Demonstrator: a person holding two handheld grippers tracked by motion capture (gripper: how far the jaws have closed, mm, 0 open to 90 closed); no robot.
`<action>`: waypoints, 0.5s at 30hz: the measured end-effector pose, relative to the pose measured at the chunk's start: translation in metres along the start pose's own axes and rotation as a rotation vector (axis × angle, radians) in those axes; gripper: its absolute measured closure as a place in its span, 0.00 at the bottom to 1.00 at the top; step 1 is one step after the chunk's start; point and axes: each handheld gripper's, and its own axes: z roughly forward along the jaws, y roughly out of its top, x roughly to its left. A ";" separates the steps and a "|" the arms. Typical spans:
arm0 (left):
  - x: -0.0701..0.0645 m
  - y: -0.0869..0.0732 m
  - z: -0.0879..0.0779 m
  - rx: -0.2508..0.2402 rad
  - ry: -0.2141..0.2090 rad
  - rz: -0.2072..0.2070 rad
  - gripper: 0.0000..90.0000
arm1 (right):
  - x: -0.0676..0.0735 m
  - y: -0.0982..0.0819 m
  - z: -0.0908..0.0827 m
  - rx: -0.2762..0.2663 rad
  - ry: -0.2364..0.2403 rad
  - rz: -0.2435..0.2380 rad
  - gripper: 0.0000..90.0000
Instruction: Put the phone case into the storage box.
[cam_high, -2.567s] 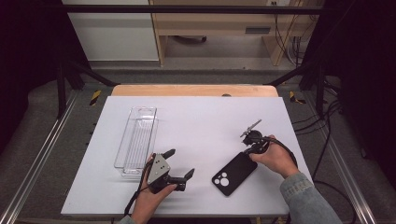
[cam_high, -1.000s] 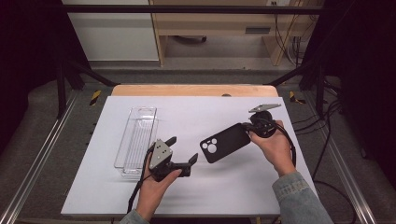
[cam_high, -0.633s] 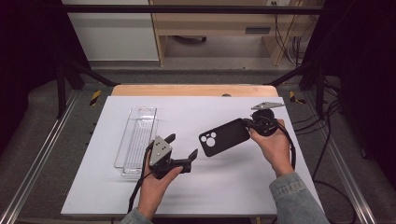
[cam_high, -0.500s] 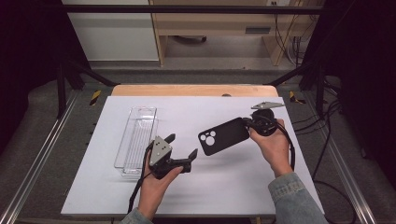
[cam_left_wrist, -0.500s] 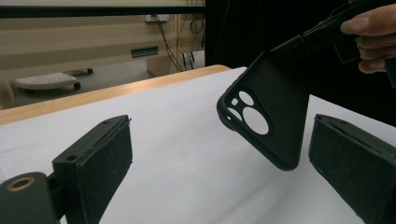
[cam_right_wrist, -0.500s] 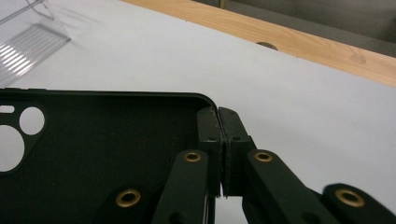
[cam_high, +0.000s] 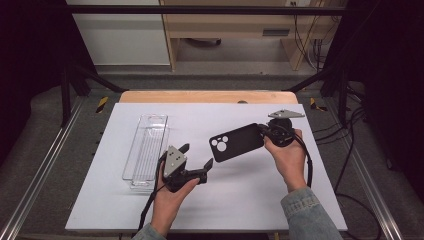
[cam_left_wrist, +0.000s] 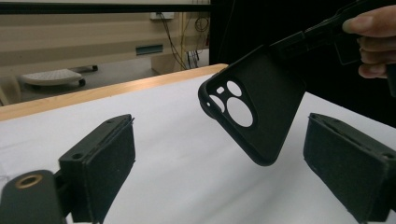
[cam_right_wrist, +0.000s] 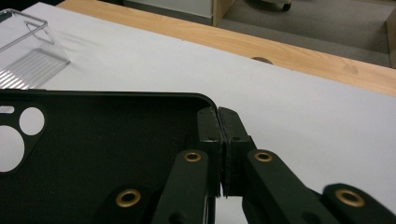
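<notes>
A black phone case (cam_high: 237, 141) with round camera cut-outs hangs tilted above the white table top. My right gripper (cam_high: 261, 131) is shut on its right edge; in the right gripper view the pads (cam_right_wrist: 208, 125) pinch the rim of the case (cam_right_wrist: 93, 158). My left gripper (cam_high: 196, 155) is low over the table beside the tray, and it is open. Its jaws have just been closing a little, with nothing between them. In the left gripper view the case (cam_left_wrist: 254, 112) hangs beyond my left gripper (cam_left_wrist: 224, 168), apart from both pads.
A clear plastic tray (cam_high: 147, 147) lies lengthwise at the left of the white sheet (cam_high: 250, 200), close to my left hand; its end (cam_right_wrist: 28, 51) appears in the right gripper view. A wooden edge (cam_high: 200, 96) runs along the far side. Dark frame bars and cables flank the table.
The case lay flat on the table at first; my right gripper has lifted it and carried it up and leftward. In the last half second both hands stay nearly still.
</notes>
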 end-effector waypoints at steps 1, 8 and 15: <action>-0.001 0.000 0.001 0.001 0.003 -0.004 0.11 | 0.000 0.000 0.000 -0.004 -0.002 0.000 0.99; -0.006 0.000 0.005 0.016 0.030 -0.051 0.29 | 0.005 0.001 -0.002 -0.031 -0.023 -0.006 0.99; -0.012 0.002 0.012 0.031 0.057 -0.081 0.43 | 0.008 0.000 -0.003 -0.050 -0.034 -0.007 0.99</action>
